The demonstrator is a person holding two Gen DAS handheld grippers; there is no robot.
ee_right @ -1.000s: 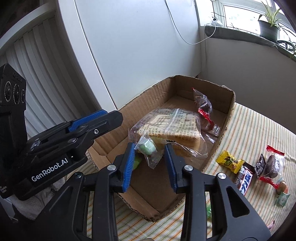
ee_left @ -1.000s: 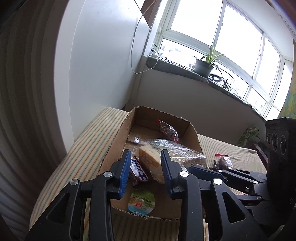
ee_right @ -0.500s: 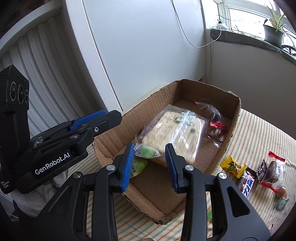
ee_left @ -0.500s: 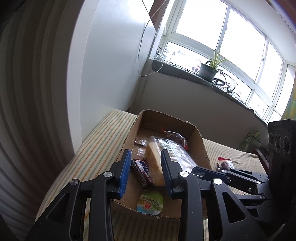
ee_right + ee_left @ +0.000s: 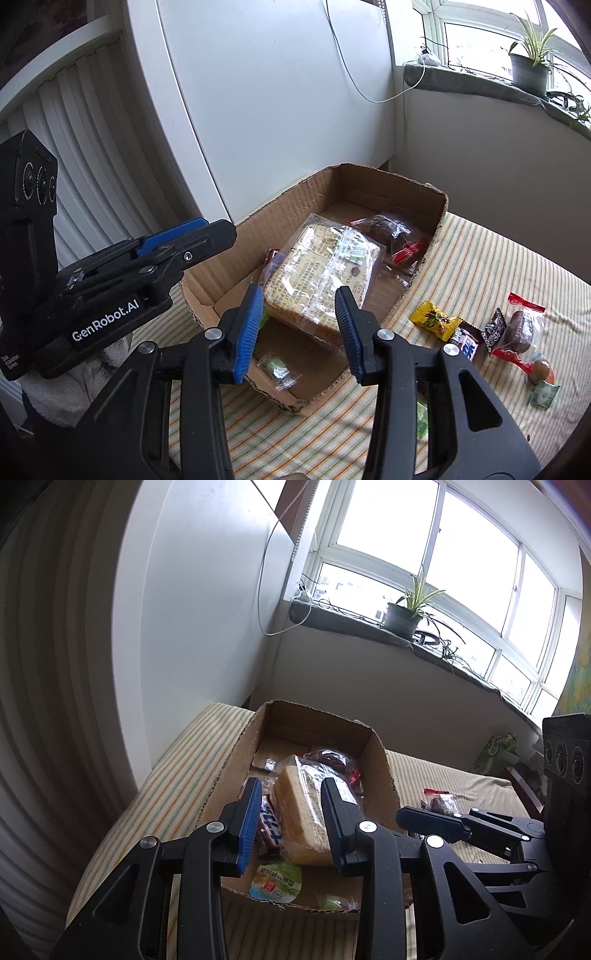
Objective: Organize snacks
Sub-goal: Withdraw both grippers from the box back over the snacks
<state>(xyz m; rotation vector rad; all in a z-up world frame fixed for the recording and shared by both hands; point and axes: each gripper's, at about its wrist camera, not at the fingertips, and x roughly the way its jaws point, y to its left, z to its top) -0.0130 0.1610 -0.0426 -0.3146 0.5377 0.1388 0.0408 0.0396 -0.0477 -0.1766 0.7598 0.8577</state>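
A cardboard box [image 5: 373, 184] [image 5: 376, 746] sits on a striped cloth. Inside lie a wrapped bread loaf [image 5: 325, 269] [image 5: 303, 812], a dark cake in clear wrap [image 5: 388, 229], a chocolate bar [image 5: 269, 827], a round green-lidded cup [image 5: 277, 880] and a small green candy in clear wrap [image 5: 279, 369]. My right gripper [image 5: 301, 328] is open and empty above the box's near end. My left gripper [image 5: 290, 823] is open and empty above the box; it shows at left in the right wrist view [image 5: 177, 240].
Loose snacks lie on the cloth right of the box: a yellow packet [image 5: 436, 319], a chocolate bar [image 5: 467, 343], a dark packet [image 5: 495, 328], a red-ended wrapped cake [image 5: 521, 328], small candies [image 5: 541, 371]. White wall and a radiator stand to the left, and a windowsill with a plant [image 5: 402, 616] behind.
My right gripper held the small green candy; it has opened and the candy now lies in the box. Both grippers have risen and pulled back from the box.
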